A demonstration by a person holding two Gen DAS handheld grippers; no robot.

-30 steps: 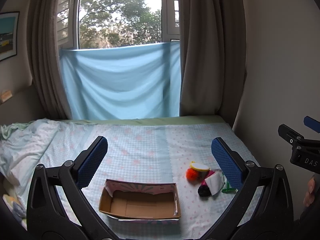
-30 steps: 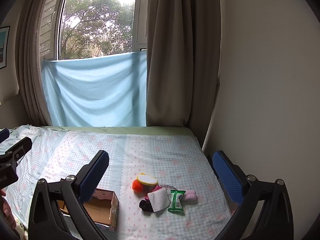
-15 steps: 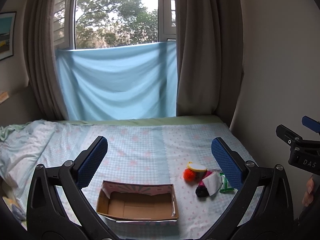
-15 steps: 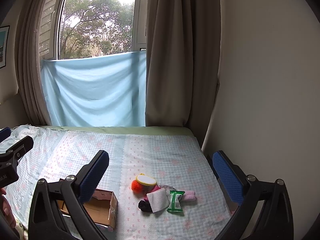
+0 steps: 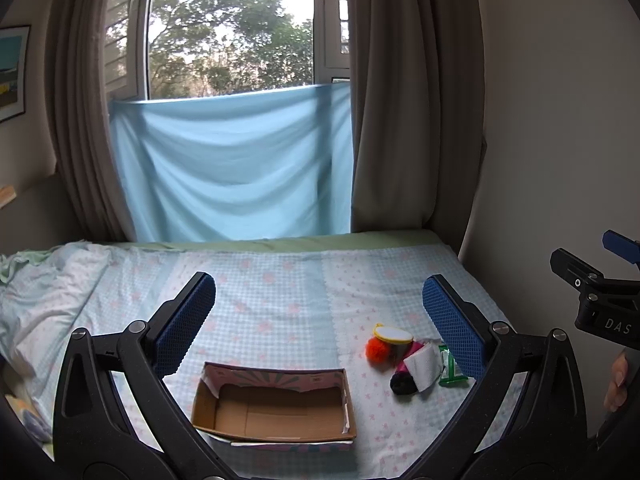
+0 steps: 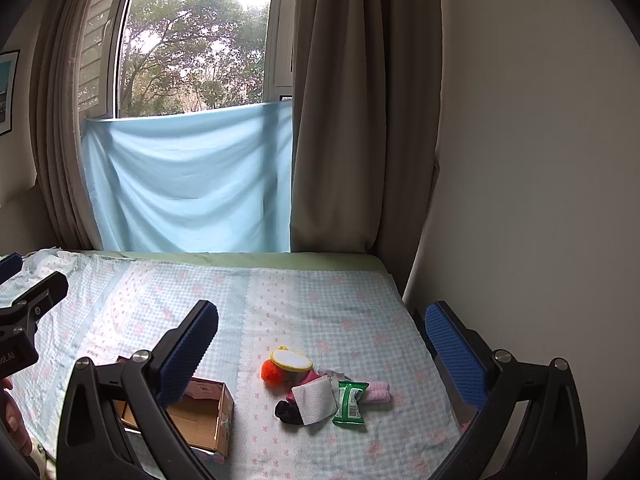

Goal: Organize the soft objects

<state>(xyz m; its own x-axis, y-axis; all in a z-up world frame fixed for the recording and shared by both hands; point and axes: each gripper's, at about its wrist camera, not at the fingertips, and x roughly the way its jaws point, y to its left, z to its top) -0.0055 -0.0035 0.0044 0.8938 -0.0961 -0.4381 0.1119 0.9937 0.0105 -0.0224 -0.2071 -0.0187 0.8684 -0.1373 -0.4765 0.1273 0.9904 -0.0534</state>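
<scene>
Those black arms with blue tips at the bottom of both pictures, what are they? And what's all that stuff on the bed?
They are grippers, two-fingered tongs that a person holds, one in each hand. Each carries a camera looking out between its fingers. One picture comes from the left gripper, the other from the right gripper. Both are open and hold nothing. On the checked blue bedsheet sit an open, empty brown cardboard box and a little pile: an orange fluffy pompom, a white folded cloth, a green plastic packet and more.
</scene>
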